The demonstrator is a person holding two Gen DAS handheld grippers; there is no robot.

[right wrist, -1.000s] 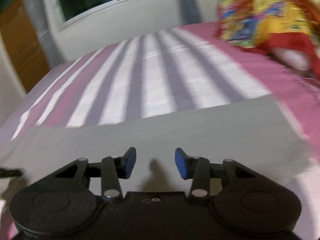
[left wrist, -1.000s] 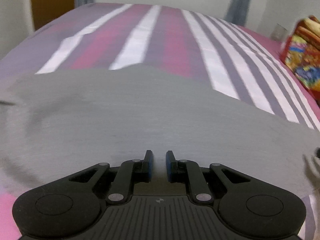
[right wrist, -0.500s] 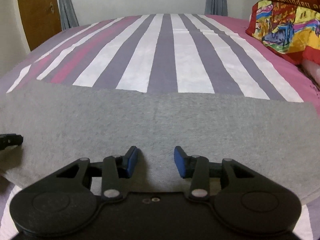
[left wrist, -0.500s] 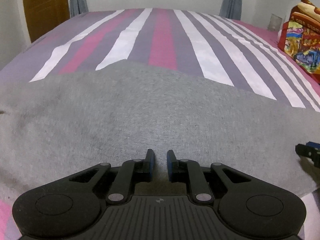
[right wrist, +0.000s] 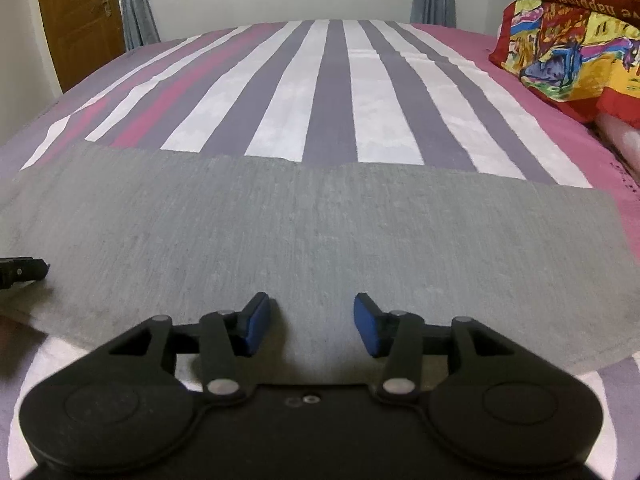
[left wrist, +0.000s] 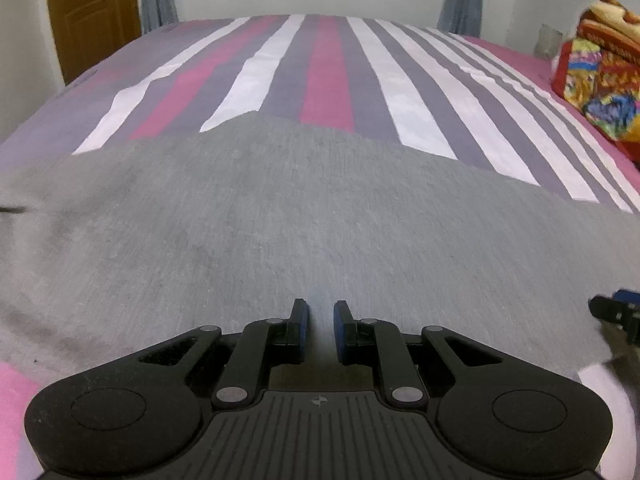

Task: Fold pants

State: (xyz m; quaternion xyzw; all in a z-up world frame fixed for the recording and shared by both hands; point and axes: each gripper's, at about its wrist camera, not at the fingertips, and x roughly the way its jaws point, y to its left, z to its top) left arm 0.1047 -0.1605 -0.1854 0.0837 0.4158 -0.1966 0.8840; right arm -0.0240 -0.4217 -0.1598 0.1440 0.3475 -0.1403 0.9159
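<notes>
- Left tongs point(left wrist: 319, 322): jaws nearly together, a narrow slit between the blue pads, the same as a second ago. From its own view I cannot tell whether any cloth is pinched in the slit; the grey fabric passes right under the tips.
- Right tongs point(right wrist: 312, 322): jaws apart and opening at this moment, visibly wider than a second ago. No fold is caught between the pads; flat fabric shows through the gap.
- Change in picture quality: a second ago both views were smeared with motion; now both are sharp.
- Change in framing: the far edge of the grey pants point(right wrist: 320, 236) sits a little further up in the right wrist view than before, and the right tongs' tip shows at the right edge of the left wrist view point(left wrist: 618, 312), where earlier only a blur stood.
- The pants lie spread flat across the near part of the striped bed point(right wrist: 328, 92), directly below and ahead of both tongs.
- The left tongs' tip point(right wrist: 24, 270) shows at the left edge of the right wrist view, low over the cloth, well apart from the right tongs.
- Patterned pillows point(right wrist: 568, 44) stand at the bed's right side, well apart from the pants.
</notes>
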